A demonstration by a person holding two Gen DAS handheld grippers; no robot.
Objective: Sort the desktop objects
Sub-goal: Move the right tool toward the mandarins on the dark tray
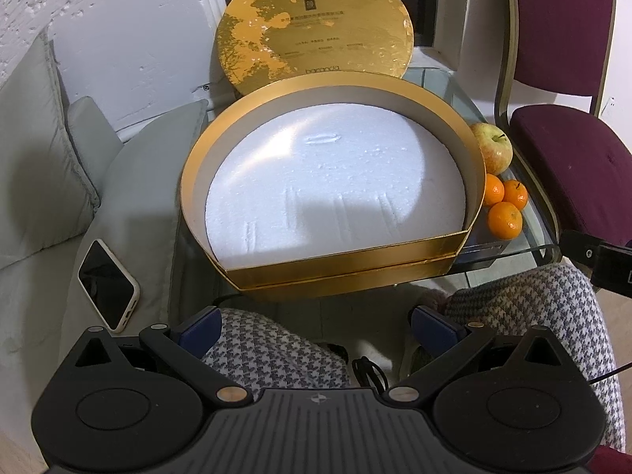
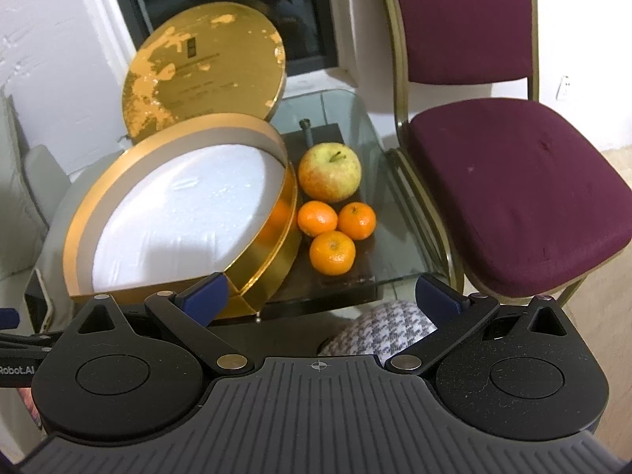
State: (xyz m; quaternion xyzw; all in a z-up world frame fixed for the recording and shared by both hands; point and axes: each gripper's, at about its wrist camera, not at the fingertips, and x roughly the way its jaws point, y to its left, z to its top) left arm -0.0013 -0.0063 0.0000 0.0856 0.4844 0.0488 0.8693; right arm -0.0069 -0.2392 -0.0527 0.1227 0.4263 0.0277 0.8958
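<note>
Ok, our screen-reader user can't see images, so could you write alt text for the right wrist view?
An open hand-held gripper faces a glass table holding an open gold box lined with white foam, beside an apple and three tangerines. The gold lid leans behind; a maroon chair stands right.

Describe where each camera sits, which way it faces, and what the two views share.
Left wrist: sits on the left gripper, facing the open gold box head-on; its blue fingers and houndstooth-clad legs show.
Right wrist: sits on the right gripper, facing the apple and three oranges, chair beyond; its fingers and a knee show.
Shared: box, gold lid, fruit, glass table, chair.
</note>
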